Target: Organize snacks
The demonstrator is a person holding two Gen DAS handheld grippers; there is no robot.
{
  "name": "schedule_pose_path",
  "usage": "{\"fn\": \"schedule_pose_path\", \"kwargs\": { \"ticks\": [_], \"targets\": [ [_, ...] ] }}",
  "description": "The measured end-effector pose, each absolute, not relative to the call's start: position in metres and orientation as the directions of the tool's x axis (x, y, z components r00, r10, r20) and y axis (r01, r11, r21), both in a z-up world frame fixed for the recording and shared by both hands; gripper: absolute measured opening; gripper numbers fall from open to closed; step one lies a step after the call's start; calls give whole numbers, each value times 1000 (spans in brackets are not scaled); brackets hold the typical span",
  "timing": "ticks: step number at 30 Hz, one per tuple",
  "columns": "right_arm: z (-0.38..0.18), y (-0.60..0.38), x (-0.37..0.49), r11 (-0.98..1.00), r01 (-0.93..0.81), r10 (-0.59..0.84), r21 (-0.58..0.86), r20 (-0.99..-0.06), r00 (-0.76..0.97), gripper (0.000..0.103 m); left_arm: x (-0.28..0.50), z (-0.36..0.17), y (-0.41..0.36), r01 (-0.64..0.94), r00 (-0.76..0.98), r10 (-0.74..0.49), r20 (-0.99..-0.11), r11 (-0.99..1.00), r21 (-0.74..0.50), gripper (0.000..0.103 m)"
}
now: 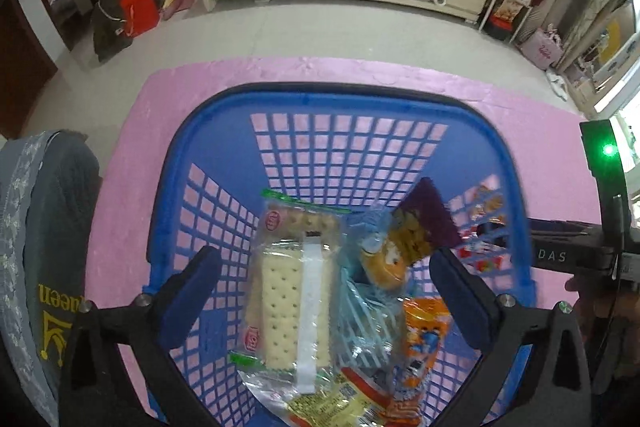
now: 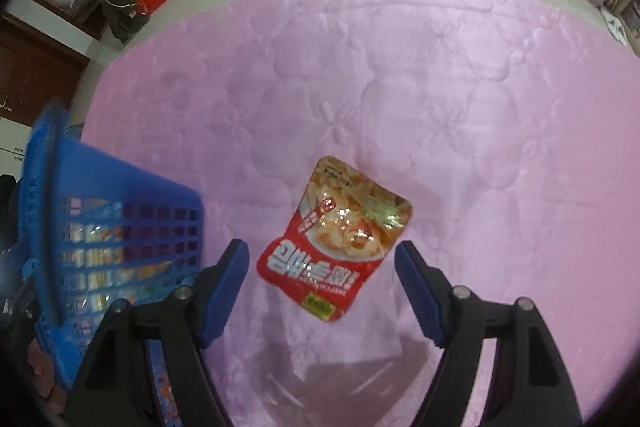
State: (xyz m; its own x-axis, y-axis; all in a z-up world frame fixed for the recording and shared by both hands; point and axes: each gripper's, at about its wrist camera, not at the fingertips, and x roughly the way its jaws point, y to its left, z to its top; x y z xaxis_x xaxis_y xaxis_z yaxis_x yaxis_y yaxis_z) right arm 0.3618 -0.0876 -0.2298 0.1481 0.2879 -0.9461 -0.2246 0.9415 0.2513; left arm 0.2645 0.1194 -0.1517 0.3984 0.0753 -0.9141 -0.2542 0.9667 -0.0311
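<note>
Pink quilted cover (image 2: 460, 99): satin-like, stitched in a flower pattern, spread over a flat surface whose far edge meets a pale tiled floor (image 1: 320, 31).

Directly on it:
- Blue plastic basket (image 1: 224, 115), lattice-walled, standing upright near the cover's left side, well inside the far edge.
- Red snack pouch (image 2: 340, 239) with white Korean lettering and a food photo, lying flat, just right of the basket, apart from it.
</note>
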Motion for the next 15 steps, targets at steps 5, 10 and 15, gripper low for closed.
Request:
{"fn": "schedule_pose_path", "kwargs": {
  "ticks": [5,10,15],
  "targets": [
    [-237,-76,361,943,-275,243,187,-953,184,80,273,-155,113,-239,395,88,-914,971,-10,103],
    [-240,-54,345,910,-414,112,-9,-957,267,61,269,-157,108,-224,407,77,-910,974,-17,103],
    [-237,-60,339,895,-441,185,70,-957,225,22,263,-155,110,-233,412,55,-910,971,-46,103]
  ]
}}
